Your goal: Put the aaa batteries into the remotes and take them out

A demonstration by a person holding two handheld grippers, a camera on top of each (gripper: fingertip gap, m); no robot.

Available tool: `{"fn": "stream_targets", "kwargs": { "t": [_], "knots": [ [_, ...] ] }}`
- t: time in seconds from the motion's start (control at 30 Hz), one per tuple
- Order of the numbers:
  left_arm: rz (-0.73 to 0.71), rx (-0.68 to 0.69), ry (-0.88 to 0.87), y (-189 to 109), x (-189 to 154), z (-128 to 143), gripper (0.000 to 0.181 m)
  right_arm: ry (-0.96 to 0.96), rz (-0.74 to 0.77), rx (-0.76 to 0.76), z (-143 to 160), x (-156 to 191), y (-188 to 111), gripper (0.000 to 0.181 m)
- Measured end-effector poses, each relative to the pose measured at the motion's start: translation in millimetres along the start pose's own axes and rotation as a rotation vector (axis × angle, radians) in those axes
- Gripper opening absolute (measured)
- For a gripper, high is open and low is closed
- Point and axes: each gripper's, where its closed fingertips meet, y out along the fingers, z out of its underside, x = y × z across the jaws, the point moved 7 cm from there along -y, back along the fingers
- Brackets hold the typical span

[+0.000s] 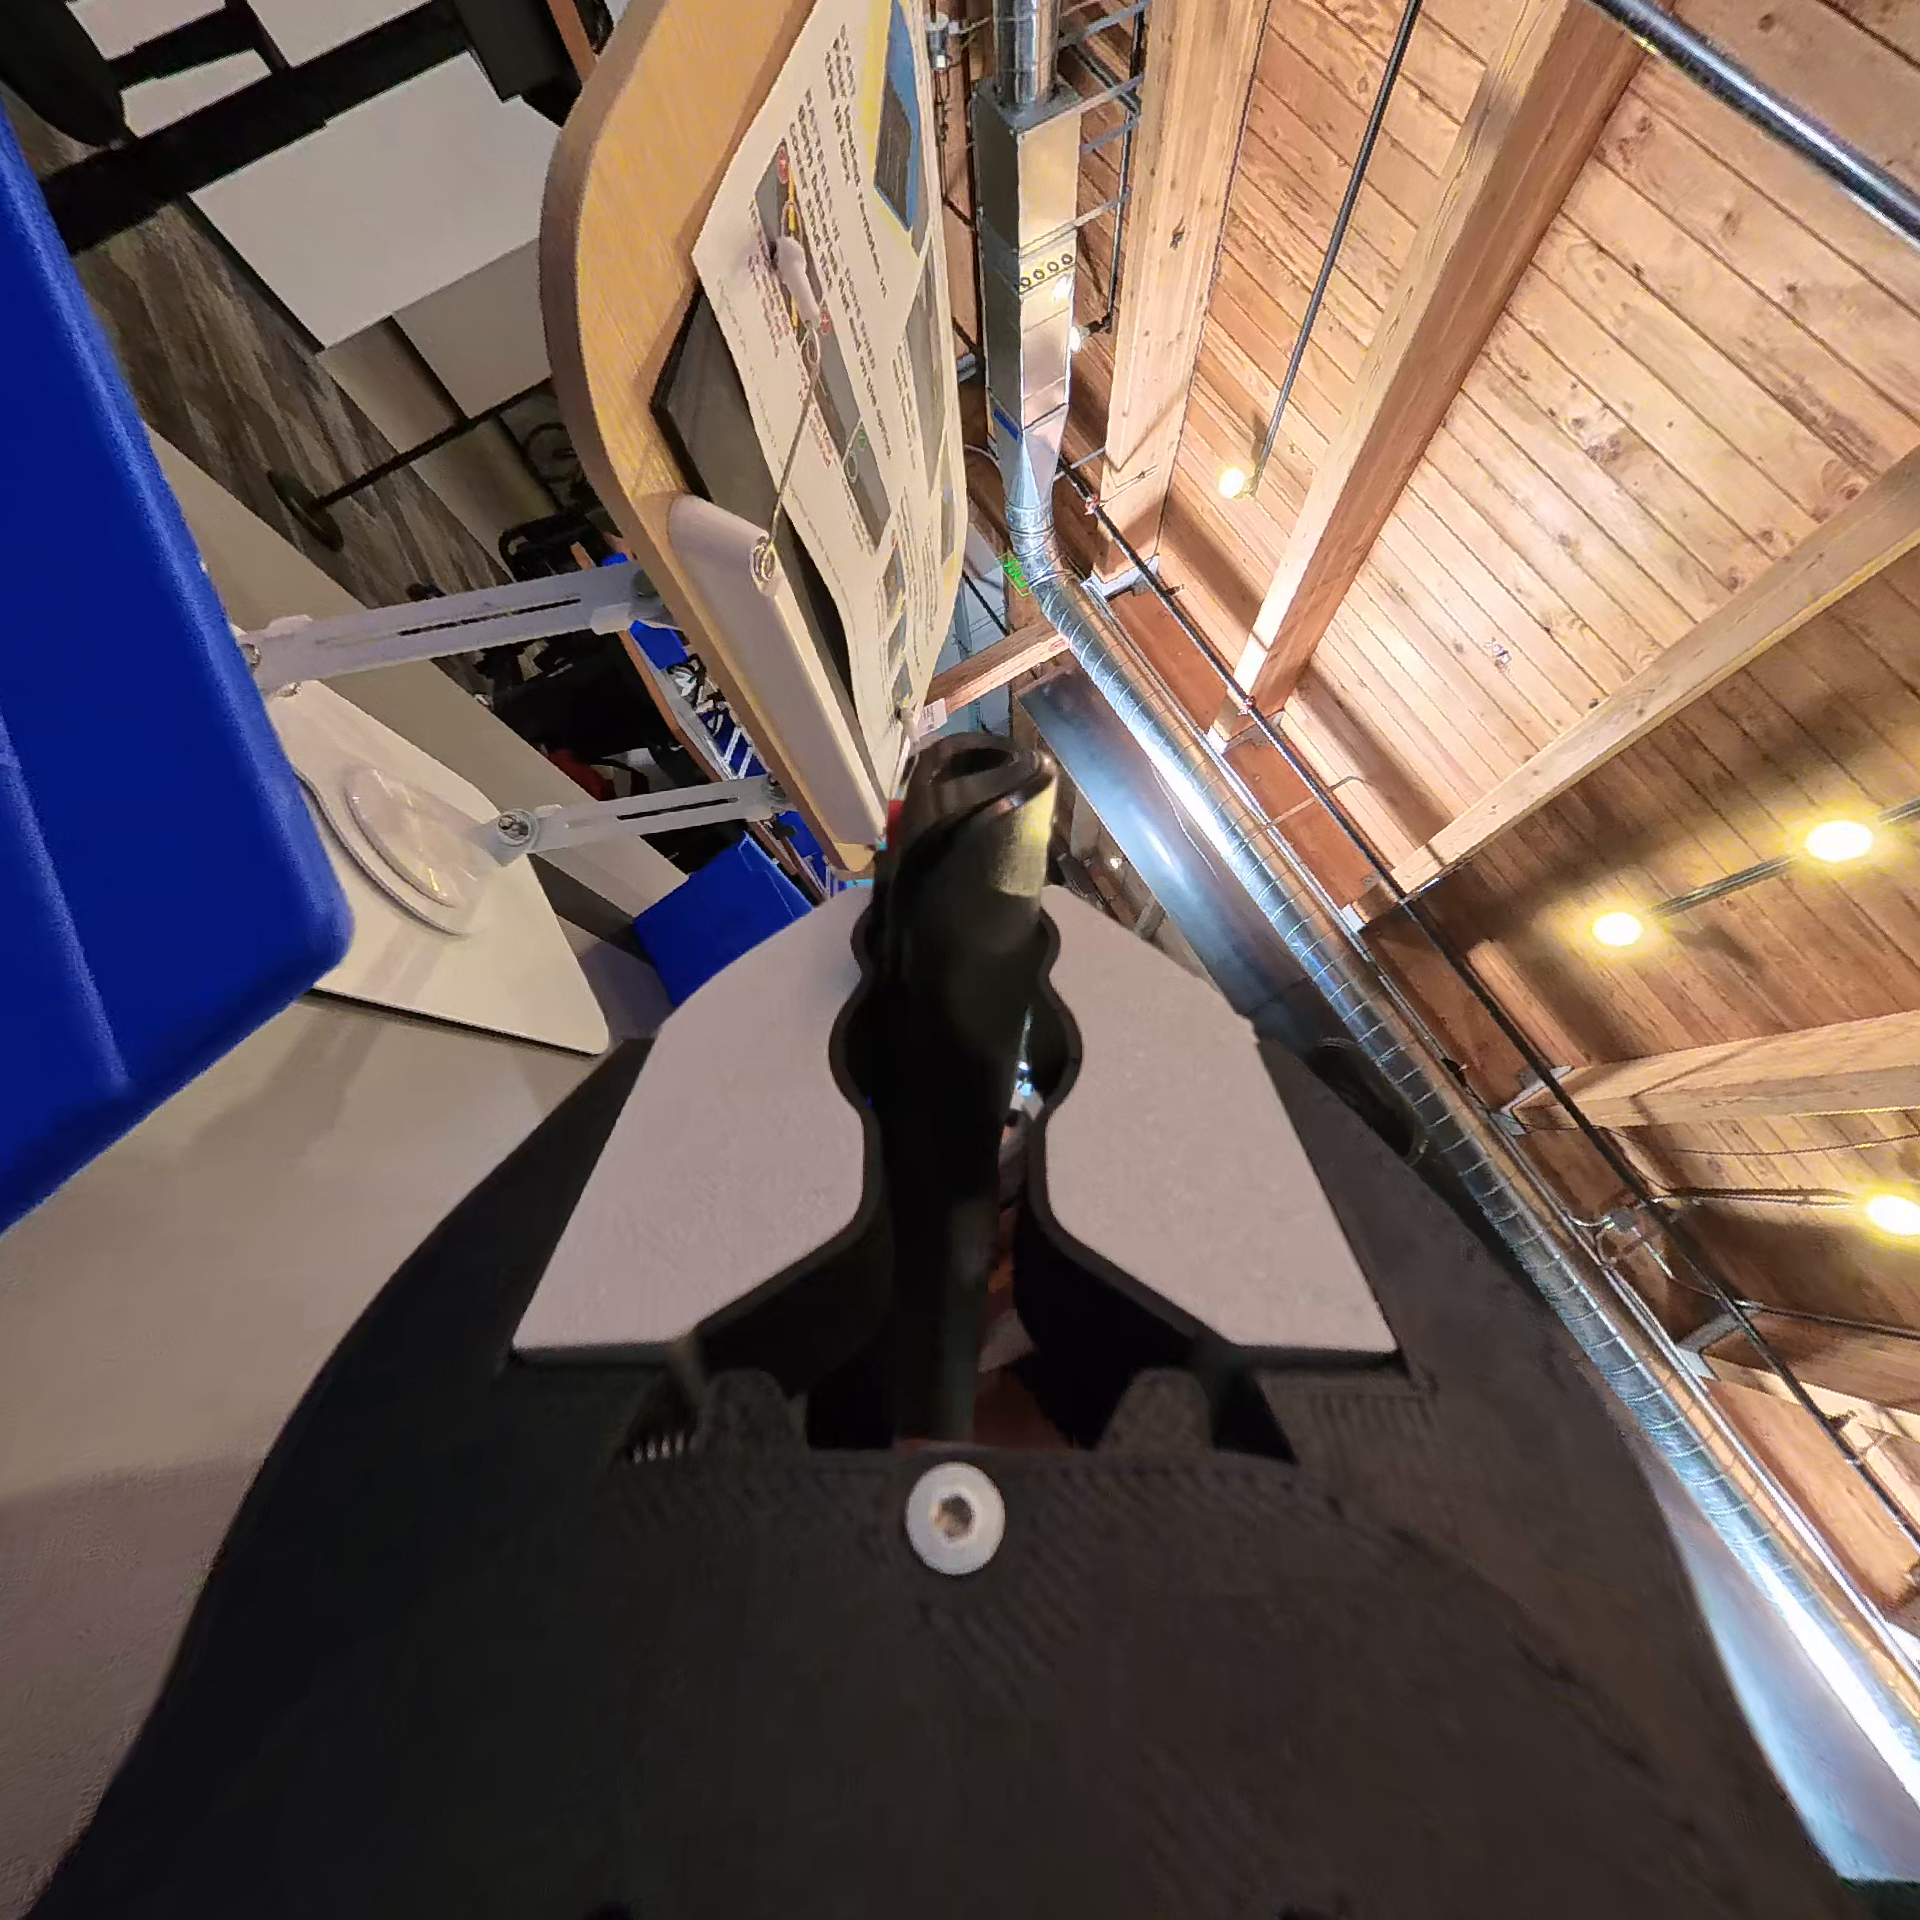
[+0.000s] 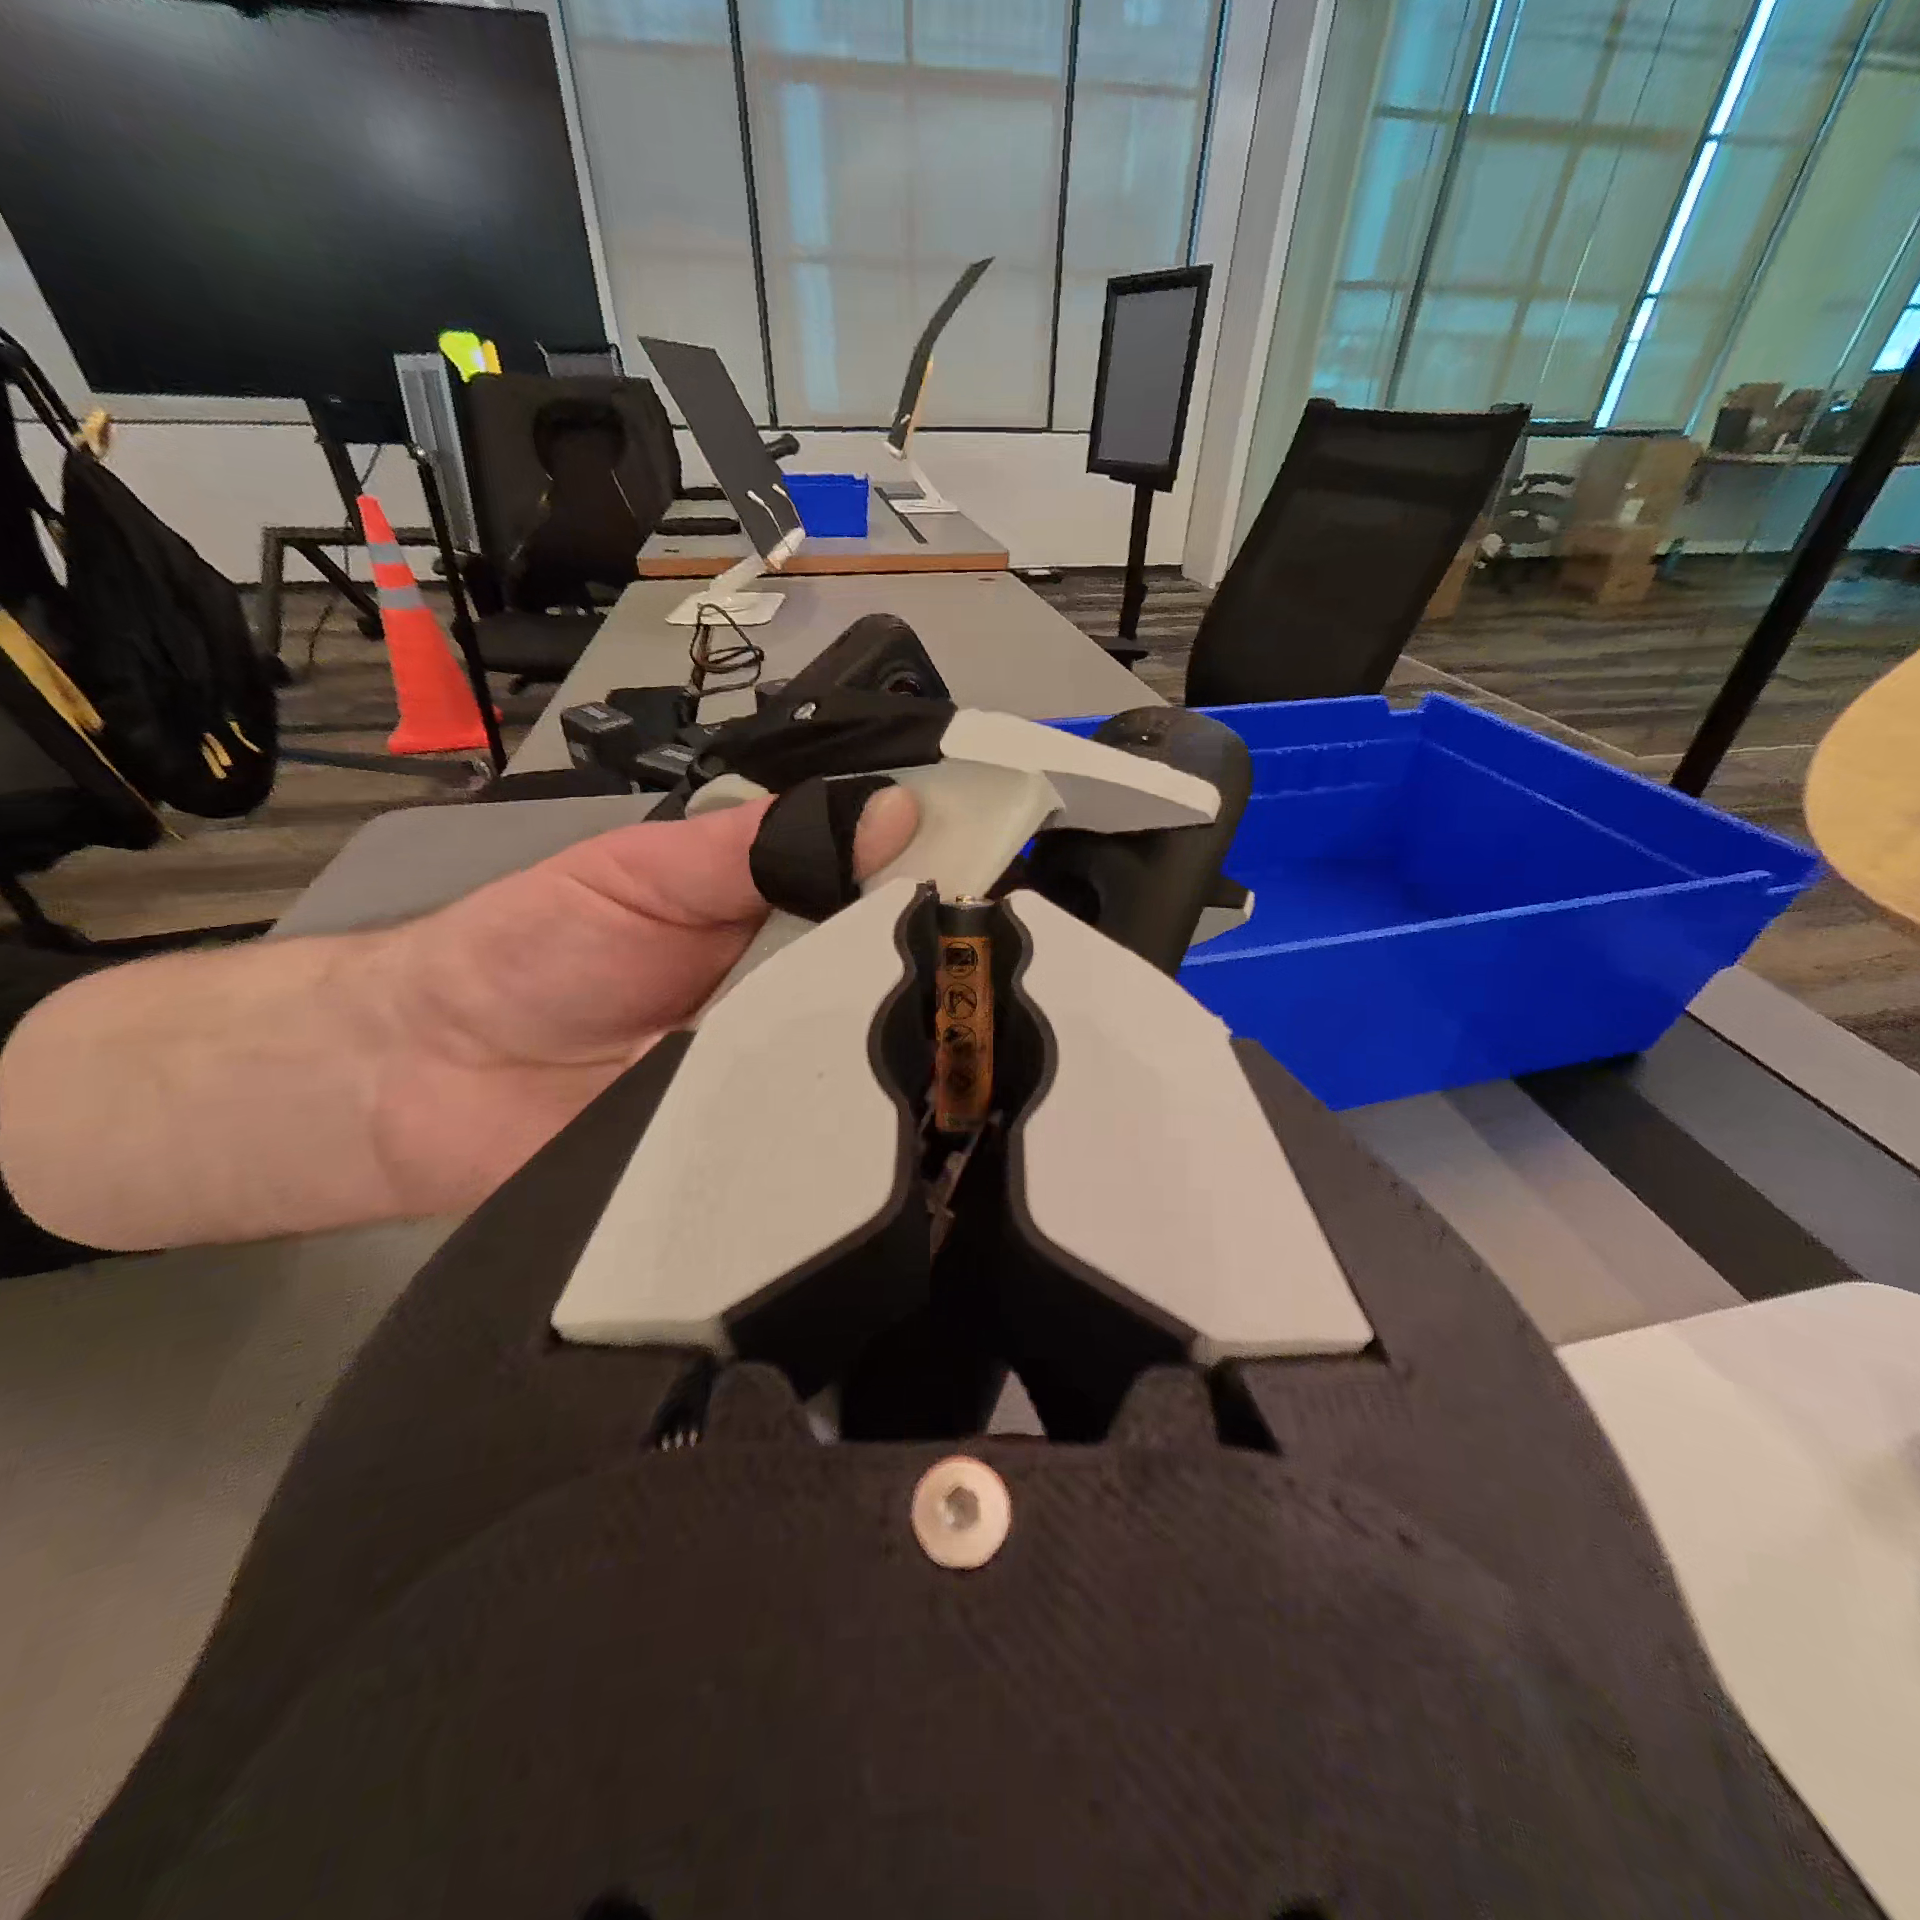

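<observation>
In the left wrist view my left gripper (image 1: 951,935) points up toward the ceiling and is shut on a black remote (image 1: 971,831) that stands lengthwise between its grey fingers (image 1: 727,1122). In the right wrist view my right gripper (image 2: 961,935) is shut on a gold-and-black AAA battery (image 2: 961,1023) held lengthwise, tip forward. Just ahead of the battery's tip a bare hand (image 2: 468,1018) holds the left gripper (image 2: 997,800), with the black remote (image 2: 1174,831) in its grey fingers. Whether the battery touches the remote is hidden.
A blue bin (image 2: 1455,914) stands on the grey table (image 2: 1558,1174) at the right, behind the remote, and fills the left edge of the left wrist view (image 1: 125,675). A wooden board with an instruction sheet (image 1: 831,343) on a white stand (image 1: 447,914) is close by. Office chairs and an orange cone (image 2: 416,644) stand farther off. The grippers' ends are close to 5 centimetres from one another.
</observation>
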Motion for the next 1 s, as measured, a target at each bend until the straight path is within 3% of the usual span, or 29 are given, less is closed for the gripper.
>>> {"fn": "stream_targets", "kwargs": {
  "t": [0.3,0.37,0.43,0.67,0.83,1.0],
  "knots": [
    [-0.006,0.01,0.009,1,1,3,0.024,-0.094,0.069,0.119,3,-2,-6,0.011],
    [-0.008,0.003,0.024,1,0,1,0.024,-0.085,0.106,0.128,4,-2,-8,0.031],
    [-0.009,0.002,0.032,0,-1,0,0.024,-0.051,0.103,0.121,2,-1,-11,0.038],
    [0.005,0.031,0.123,5,-9,5,0.024,0.369,0.056,0.142,-2,-16,-6,0.055],
    [0.044,0.033,0.147,5,-14,5,0.024,0.617,-0.075,0.079,4,-23,-5,0.041],
    [0.058,0.044,0.161,7,-16,7,0.024,0.669,-0.127,0.115,11,-22,-5,0.036]
  ]
}}
